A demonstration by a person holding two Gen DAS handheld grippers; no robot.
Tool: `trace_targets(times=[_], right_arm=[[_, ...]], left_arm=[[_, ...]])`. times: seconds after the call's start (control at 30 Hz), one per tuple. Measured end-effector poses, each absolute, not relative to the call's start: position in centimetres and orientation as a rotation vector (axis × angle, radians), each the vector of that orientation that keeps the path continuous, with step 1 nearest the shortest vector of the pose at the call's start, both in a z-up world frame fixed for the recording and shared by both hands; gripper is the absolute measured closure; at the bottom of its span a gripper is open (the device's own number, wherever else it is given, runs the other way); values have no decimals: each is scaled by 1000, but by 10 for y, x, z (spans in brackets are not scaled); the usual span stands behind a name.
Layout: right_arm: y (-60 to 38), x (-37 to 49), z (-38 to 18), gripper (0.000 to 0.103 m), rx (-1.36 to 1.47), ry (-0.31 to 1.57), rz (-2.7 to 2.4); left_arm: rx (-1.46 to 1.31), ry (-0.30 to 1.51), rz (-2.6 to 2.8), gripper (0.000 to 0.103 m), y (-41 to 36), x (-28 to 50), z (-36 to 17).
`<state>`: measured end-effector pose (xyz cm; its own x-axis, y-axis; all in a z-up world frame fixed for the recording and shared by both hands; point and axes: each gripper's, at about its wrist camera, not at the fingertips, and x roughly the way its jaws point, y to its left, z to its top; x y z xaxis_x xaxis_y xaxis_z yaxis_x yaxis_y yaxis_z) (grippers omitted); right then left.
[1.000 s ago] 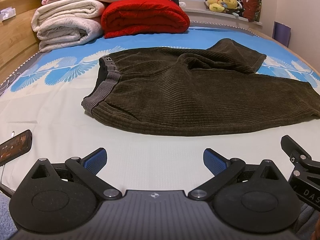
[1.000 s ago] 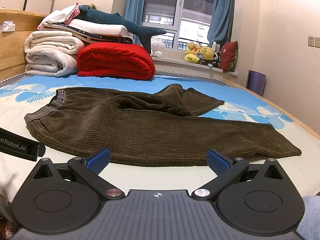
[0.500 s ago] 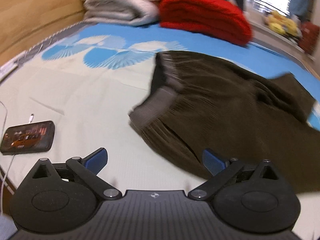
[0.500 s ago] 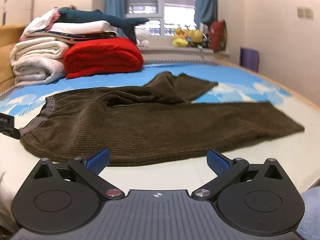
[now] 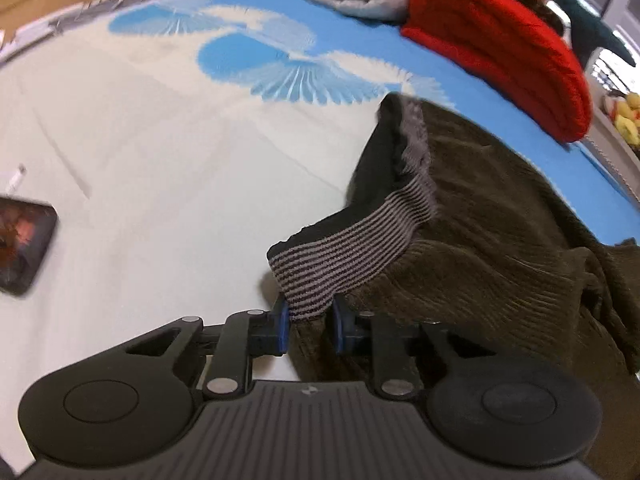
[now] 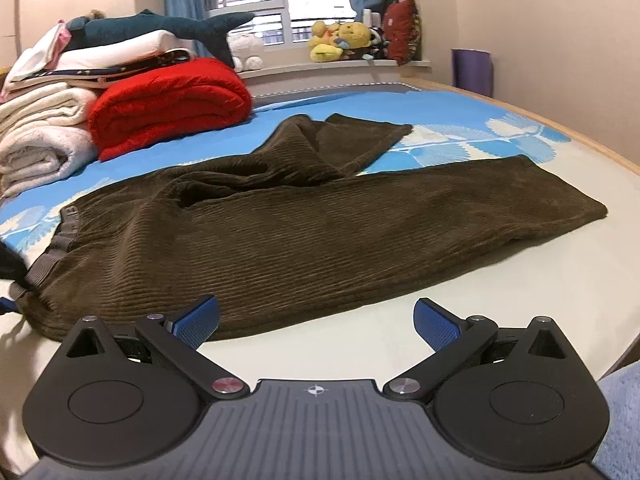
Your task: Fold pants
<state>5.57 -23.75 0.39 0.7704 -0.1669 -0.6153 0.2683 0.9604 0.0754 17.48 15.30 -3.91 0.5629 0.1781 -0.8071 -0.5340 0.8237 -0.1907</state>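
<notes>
Black left gripper [image 5: 308, 326], right gripper [image 6: 316, 320], blue ribbed pads [image 6: 198, 320], silver screws

**Readable text: almost none**

One pale letter, apparently a "B", shows on the grey ribbed elastic waistband [image 6: 69, 224] of the dark brown corduroy pants [image 6: 300, 236] in the right wrist view. Other lettering there is illegible.

A home bedroom: a bed [image 6: 520, 240], folded blankets [image 6: 168, 100], and stuffed toys [image 6: 340, 38] on the windowsill.
</notes>
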Motion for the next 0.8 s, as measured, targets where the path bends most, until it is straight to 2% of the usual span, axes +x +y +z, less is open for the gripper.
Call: trace_targets(times=[0.2,0.37,0.43,0.53,0.63,0.7,0.73,0.8], right_arm=[[-284,60,33,1,251,579,-333],[-402,78,49,1,545,565,-533],[-463,88,38,1,679,585,-653],[-537,101,8,11,848,639,-739],[-587,111,-22,11,923,675,-780],[-606,119,-43,4,973,696,-769],[-607,125,-43,7,962,644,-752],[-602,139,-42,48,889,639,-713]], left_arm=[[-309,874,456,81,167,132,-19],[-302,876,476,81,177,122,-24],[-273,869,490,81,171,121,-26],[-278,884,520,79,170,127,-35],[-284,905,538,76,172,138,-44],[-274,913,540,75,172,141,-47],[-271,911,539,76,171,141,-48],[-270,896,537,79,171,139,-45]])
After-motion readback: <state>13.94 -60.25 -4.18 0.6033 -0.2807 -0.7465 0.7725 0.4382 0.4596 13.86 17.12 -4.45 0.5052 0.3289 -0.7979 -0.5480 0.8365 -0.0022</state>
